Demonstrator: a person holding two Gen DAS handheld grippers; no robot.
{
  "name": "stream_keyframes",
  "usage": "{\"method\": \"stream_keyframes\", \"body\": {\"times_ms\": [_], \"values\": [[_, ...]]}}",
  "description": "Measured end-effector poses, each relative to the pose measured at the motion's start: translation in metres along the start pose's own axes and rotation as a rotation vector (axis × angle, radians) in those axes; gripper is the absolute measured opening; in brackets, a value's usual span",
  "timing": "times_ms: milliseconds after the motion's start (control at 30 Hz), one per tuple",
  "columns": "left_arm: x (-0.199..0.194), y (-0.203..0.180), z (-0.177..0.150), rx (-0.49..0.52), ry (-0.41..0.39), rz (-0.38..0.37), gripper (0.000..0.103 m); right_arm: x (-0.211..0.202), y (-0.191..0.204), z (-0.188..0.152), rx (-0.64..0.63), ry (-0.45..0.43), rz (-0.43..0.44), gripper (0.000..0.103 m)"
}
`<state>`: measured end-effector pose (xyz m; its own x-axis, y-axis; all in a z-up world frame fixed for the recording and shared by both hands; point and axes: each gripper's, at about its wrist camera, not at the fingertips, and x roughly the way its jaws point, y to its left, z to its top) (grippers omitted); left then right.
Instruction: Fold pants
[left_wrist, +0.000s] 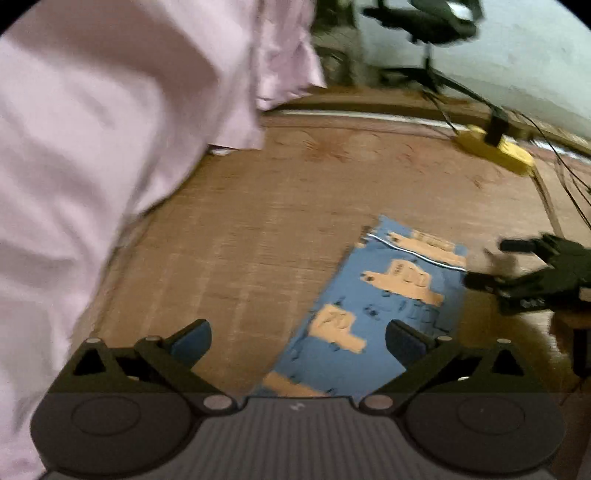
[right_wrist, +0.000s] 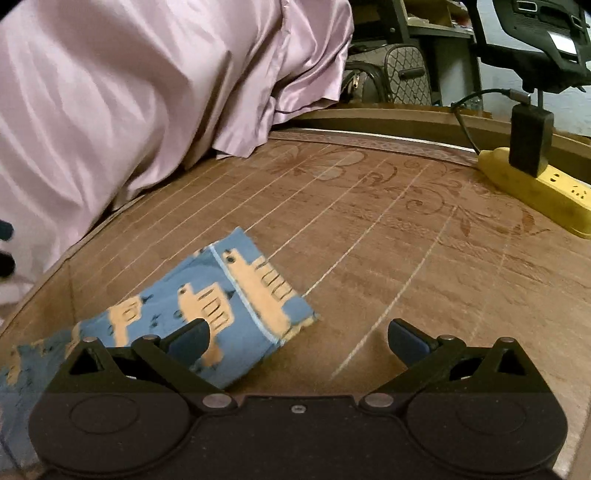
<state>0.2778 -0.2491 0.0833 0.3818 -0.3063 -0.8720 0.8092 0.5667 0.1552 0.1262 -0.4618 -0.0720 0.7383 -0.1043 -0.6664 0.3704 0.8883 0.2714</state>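
Observation:
The pants (left_wrist: 373, 314) are blue with tan animal prints and lie flat on a brown bamboo mat (left_wrist: 240, 240). In the right wrist view the pants (right_wrist: 229, 295) stretch from the lower left up to a hemmed leg end near the middle. My left gripper (left_wrist: 298, 341) is open just above the mat, with the cloth under its right finger. My right gripper (right_wrist: 298, 341) is open too, its left finger (right_wrist: 190, 341) over the cloth. In the left wrist view the right gripper (left_wrist: 532, 269) shows at the right edge, beside the leg end.
A pale pink satin quilt (right_wrist: 129, 92) is heaped on the left. A yellow power strip (right_wrist: 535, 188) with a black plug and cables lies at the mat's far right. Beyond the mat's far edge stand a patterned bag (right_wrist: 399, 79) and a black chair (left_wrist: 428, 22).

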Motion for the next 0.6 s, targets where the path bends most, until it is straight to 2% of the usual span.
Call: {"method": "stream_keyframes", "body": {"times_ms": [33, 100, 267, 333, 400, 467, 600], "values": [[0.009, -0.001, 0.005, 0.019, 0.005, -0.039, 0.102, 0.006, 0.001, 0.002, -0.002, -0.01, 0.0, 0.102], [0.02, 0.0, 0.01, 0.034, -0.052, -0.09, 0.102, 0.012, 0.004, 0.005, -0.012, -0.02, -0.004, 0.102], [0.058, 0.016, 0.035, 0.001, -0.137, -0.246, 0.102, 0.02, 0.015, 0.001, -0.049, -0.027, 0.005, 0.101], [0.077, 0.021, 0.042, -0.023, -0.155, -0.293, 0.093, 0.022, 0.015, 0.0, -0.025, -0.015, -0.019, 0.094], [0.1, 0.023, 0.05, -0.056, -0.141, -0.345, 0.077, 0.024, 0.017, 0.0, -0.023, -0.006, -0.044, 0.084], [0.121, 0.023, 0.055, -0.082, -0.126, -0.394, 0.073, 0.024, 0.022, 0.0, -0.036, -0.003, -0.048, 0.079], [0.149, 0.021, 0.058, -0.107, -0.107, -0.469, 0.056, 0.021, 0.021, -0.002, -0.002, 0.001, -0.062, 0.076]]}}
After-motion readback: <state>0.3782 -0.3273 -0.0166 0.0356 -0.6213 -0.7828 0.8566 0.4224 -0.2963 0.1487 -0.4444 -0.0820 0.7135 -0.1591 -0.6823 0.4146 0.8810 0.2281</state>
